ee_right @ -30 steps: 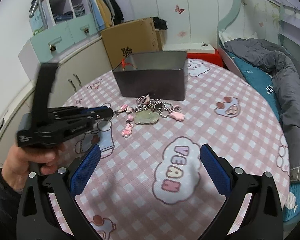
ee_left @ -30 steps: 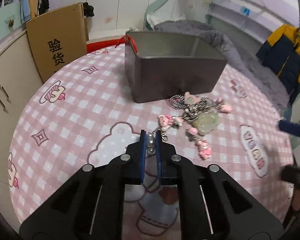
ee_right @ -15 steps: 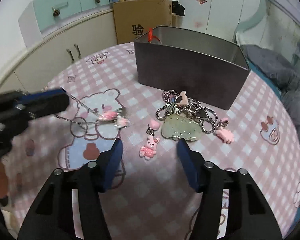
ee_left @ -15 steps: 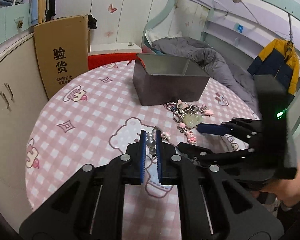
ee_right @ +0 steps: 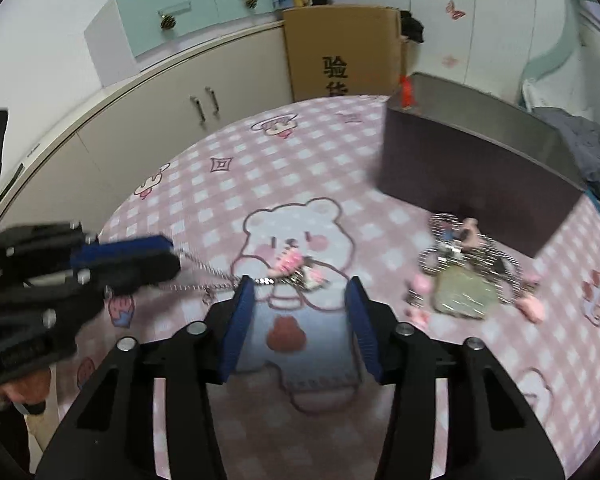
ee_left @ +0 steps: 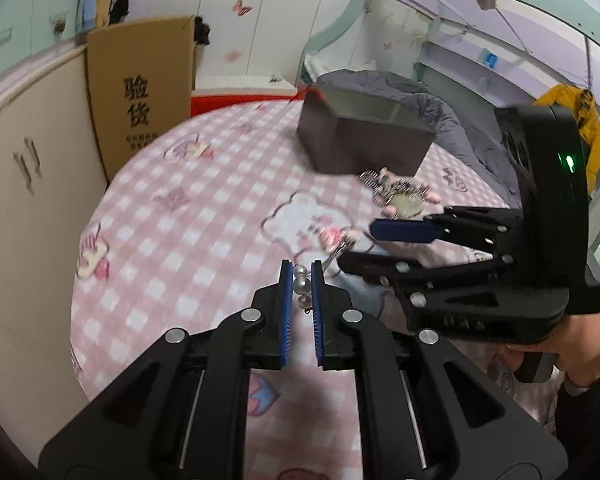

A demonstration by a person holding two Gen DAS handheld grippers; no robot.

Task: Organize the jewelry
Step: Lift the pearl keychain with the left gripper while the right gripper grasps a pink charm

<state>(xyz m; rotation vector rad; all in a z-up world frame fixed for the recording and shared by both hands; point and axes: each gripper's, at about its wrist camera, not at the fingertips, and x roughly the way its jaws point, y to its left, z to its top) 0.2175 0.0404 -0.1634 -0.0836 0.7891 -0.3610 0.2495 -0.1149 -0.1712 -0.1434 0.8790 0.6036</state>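
Note:
My left gripper (ee_left: pixel 301 280) is shut on the pearl beads (ee_left: pixel 301 285) at one end of a silver chain (ee_right: pixel 212 276). The chain runs taut to a pink charm (ee_right: pixel 294 264) just above the pink checked tablecloth (ee_left: pixel 204 216). In the right wrist view the left gripper (ee_right: pixel 174 256) comes in from the left. My right gripper (ee_right: pixel 300 288) is closing its jaws, with the charm end of the chain at its fingertips and the pads clear of it. It also shows in the left wrist view (ee_left: pixel 358 245). A pile of jewelry (ee_right: pixel 468 276) lies beside a dark open box (ee_right: pixel 472 168).
A cardboard carton (ee_left: pixel 140 92) leans against a beige cabinet (ee_right: pixel 160 128) behind the round table. A bed with grey bedding (ee_left: pixel 452 120) lies past the dark box. A yellow jacket (ee_left: pixel 580 120) hangs at the far right.
My left gripper drew the chain away from the pile, lifting its charm end. My right gripper swung in toward that end and its jaws narrowed from wide open.

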